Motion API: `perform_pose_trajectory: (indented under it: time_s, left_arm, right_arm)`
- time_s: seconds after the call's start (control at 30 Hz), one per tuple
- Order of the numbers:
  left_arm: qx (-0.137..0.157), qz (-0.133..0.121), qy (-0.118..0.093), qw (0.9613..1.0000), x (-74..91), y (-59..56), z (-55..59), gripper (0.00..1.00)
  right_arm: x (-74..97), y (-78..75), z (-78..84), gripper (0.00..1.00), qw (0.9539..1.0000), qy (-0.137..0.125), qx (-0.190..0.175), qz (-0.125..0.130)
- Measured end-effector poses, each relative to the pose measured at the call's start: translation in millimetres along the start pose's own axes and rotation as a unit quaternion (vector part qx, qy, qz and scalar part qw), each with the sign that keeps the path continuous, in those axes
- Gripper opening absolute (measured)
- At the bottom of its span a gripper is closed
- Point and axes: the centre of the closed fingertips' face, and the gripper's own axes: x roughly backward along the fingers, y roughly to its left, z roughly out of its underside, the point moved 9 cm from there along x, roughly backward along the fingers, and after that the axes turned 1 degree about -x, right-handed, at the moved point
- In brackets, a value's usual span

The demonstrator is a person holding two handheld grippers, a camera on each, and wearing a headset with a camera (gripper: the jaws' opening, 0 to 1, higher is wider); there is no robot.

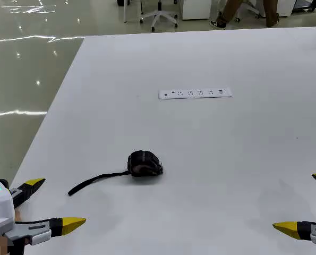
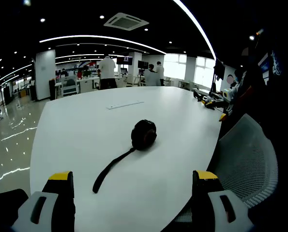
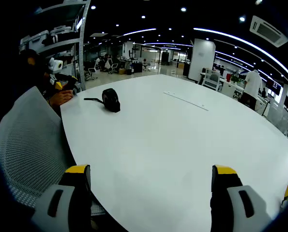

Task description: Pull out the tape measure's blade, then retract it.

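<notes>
Tape measure point(image 1: 144, 163): a dark round case lying flat on the near-left part of the desk. No blade is drawn out, so the pull looks not yet begun.
Desk point(image 1: 227, 159): wide, white and bare around the case. That leaves free room to run a blade out toward the right or far side.
Chair point(image 2: 245, 150): a grey mesh back at the near edge, clear of the work.
Left tool point(image 1: 59, 202): jaws spread wide with nothing in them, hovering at the near-left corner. It is aimed at the case and the nearer of the two to it, so it is probably meant to pin the body.
Right tool point(image 1: 297, 202): jaws also wide apart and empty, at the near-right and well apart from the case. It is likely kept free to catch the blade's hook, which is too small to make out.
Power strip point(image 1: 195, 93): white, lying flat toward the far side, well beyond the case and out of any pull line.
Strap point(image 1: 96, 181): a black wrist loop trailing from the case toward the near-left. It lies slack on the desk and could snag a jaw.
</notes>
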Motion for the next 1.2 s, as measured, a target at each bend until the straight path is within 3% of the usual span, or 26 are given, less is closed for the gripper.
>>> perform_pose_trajectory:
  time_s: [0.27,0.47,0.8,0.9,0.93,1.0,1.1,1.2]
  left_arm:
    - [0.004,-0.002,-0.002,1.0000,-2.4,0.6,-3.6,0.99]
    - [0.012,-0.020,-0.008,0.9997,-3.2,3.8,-6.2,0.99]
    - [0.005,-0.011,-0.005,0.9999,-5.3,2.0,-7.6,0.98]
    - [-0.010,0.006,0.008,0.9999,-12.1,0.8,-10.2,0.97]
    - [-0.034,0.014,0.021,0.9991,-18.1,2.0,-12.7,0.96]
    - [-0.074,0.031,0.051,0.9955,-35.8,3.1,-21.2,0.92]
    - [-0.129,0.067,0.067,0.9871,-65.2,1.1,-39.8,0.88]
    - [-0.199,0.117,0.106,0.9672,-111.8,0.7,-62.9,0.78]
  right_arm:
    - [3.2,1.4,5.2,1.00,1.0000,0.009,0.001,-0.001]
    - [5.7,0.6,9.1,1.00,0.9999,0.011,-0.002,0.004]
    - [5.5,0.5,9.4,1.00,0.9999,0.012,-0.003,0.005]
    - [2.3,-0.5,5.2,1.00,1.0000,0.009,-0.002,0.001]
    - [-1.8,-0.7,1.8,1.00,1.0000,0.007,-0.002,-0.003]
    - [-13.3,0.8,-5.5,1.00,0.9996,0.011,0.017,-0.019]
    - [-31.1,3.8,-19.0,1.00,0.9984,0.012,0.034,-0.044]
    - [-61.1,8.4,-42.0,0.98,0.9944,0.010,0.072,-0.077]
